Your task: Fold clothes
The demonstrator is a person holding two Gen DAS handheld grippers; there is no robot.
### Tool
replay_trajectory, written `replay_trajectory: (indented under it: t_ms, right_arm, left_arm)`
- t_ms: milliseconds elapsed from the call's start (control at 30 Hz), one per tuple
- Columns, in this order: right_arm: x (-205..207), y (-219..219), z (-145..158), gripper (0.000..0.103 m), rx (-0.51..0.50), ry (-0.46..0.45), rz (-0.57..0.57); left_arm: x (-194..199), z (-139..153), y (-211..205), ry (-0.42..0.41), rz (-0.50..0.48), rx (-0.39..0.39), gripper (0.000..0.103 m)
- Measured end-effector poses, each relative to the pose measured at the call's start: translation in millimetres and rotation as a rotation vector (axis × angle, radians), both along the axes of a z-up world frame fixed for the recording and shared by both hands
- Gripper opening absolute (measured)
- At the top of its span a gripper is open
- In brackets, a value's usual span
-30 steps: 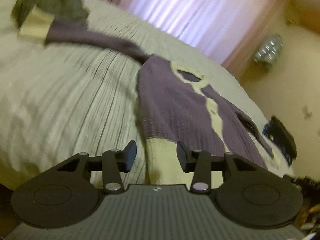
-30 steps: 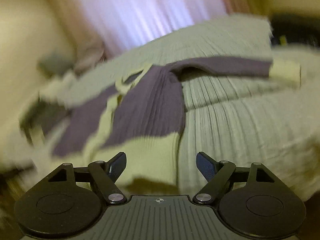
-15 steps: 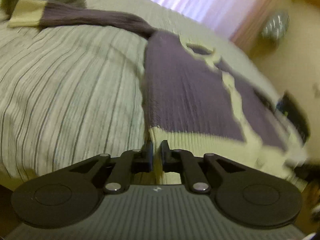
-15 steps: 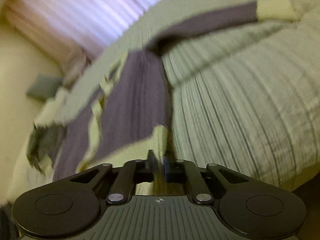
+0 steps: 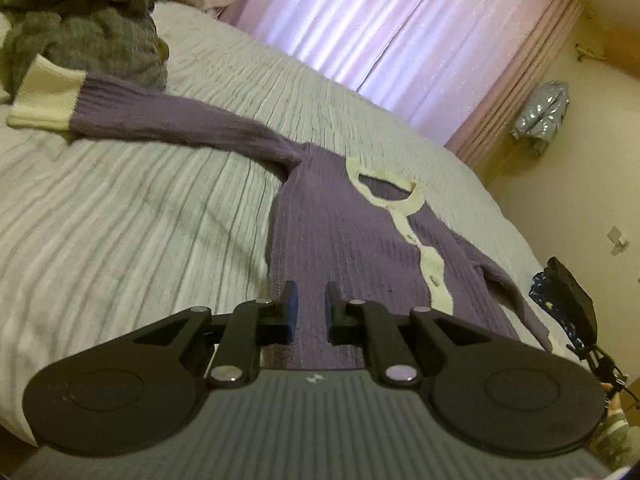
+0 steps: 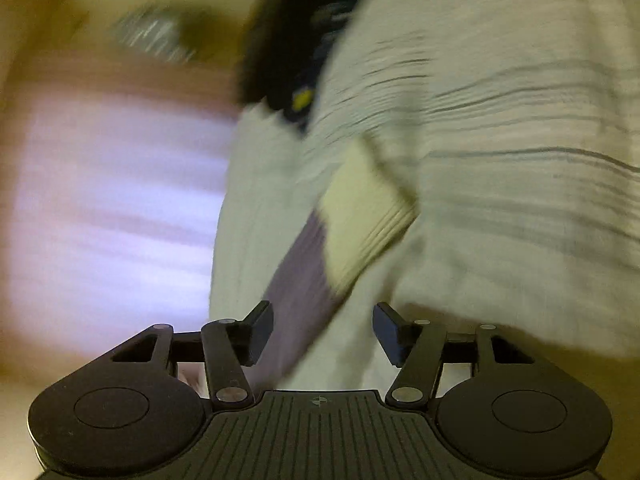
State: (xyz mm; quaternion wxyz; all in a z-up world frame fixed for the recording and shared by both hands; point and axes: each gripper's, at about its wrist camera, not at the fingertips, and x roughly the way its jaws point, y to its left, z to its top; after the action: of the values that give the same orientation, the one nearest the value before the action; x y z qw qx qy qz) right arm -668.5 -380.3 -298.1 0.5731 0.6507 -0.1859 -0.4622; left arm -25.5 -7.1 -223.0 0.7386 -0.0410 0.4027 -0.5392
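Left wrist view: keeping the purple cardigan (image 5: pixel 340 240) spread flat, buttoned front up, across the striped bedspread (image 5: pixel 120 220), presumably for squaring before a fold. Leaving the outstretched sleeve (image 5: pixel 180 124) running toward the upper left, its cream cuff lying against the grey heap of clothes (image 5: pixel 80 32). Holding the left gripper (image 5: pixel 311 296) at bottom centre over the cardigan's lower edge. Having just been closing and then easing a touch apart, showing only a narrow slit filled with purple knit. Seemingly pinching the hem to carry it upward.

Right wrist view, blurring heavily: pointing the right gripper (image 6: pixel 324 316) at a second sleeve (image 6: pixel 304 272), with the cream cuff (image 6: pixel 368 208) lying on the bedspread at centre frame, probably lining up for a pick. Having just been opening, standing wide apart, straddling the sleeve, pressing nothing.
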Motion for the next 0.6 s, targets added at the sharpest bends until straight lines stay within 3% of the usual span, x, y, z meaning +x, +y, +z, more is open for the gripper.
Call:
replay_trajectory:
  t_ms: [33, 100, 133, 167, 333, 400, 500, 567, 600]
  right_arm:
    - [-1, -8, -5, 0.046, 0.016, 0.007, -0.020]
    - [-2, -24, -10, 0.013, 0.023, 0.017, -0.041]
    - [-2, -31, -11, 0.009, 0.019, 0.020, -0.043]
    - [-2, -36, -8, 0.008, 0.006, 0.047, -0.045]
    - [1, -35, 59, 0.006, -0.306, 0.382, -0.078]
    - [-7, -50, 60, 0.006, -0.270, 0.425, -0.075]
    - [-16, -79, 34, 0.008, -0.099, 0.415, -0.038]
    - [-20, -87, 18, 0.028, -0.024, 0.399, -0.029]
    - [-21, -84, 16, 0.031, -0.024, 0.381, -0.040]
  left_arm:
    - [0, -3, -4, 0.006, 0.002, 0.007, 0.009]
    - [2, -10, -10, 0.020, 0.012, 0.020, 0.009]
    - [4, -13, -13, 0.032, 0.020, 0.026, 0.009]
    - [6, -17, -15, 0.042, 0.028, 0.027, 0.009]
    - [15, -23, -23, 0.042, 0.039, 0.036, 0.009]
    - [19, -27, -29, 0.040, 0.045, 0.050, 0.009]
    - [29, -30, -33, 0.055, 0.066, 0.056, 0.010]
    - [38, -28, -32, 0.048, 0.102, 0.059, 0.016]
    - [45, -27, -31, 0.041, 0.126, 0.059, 0.022]
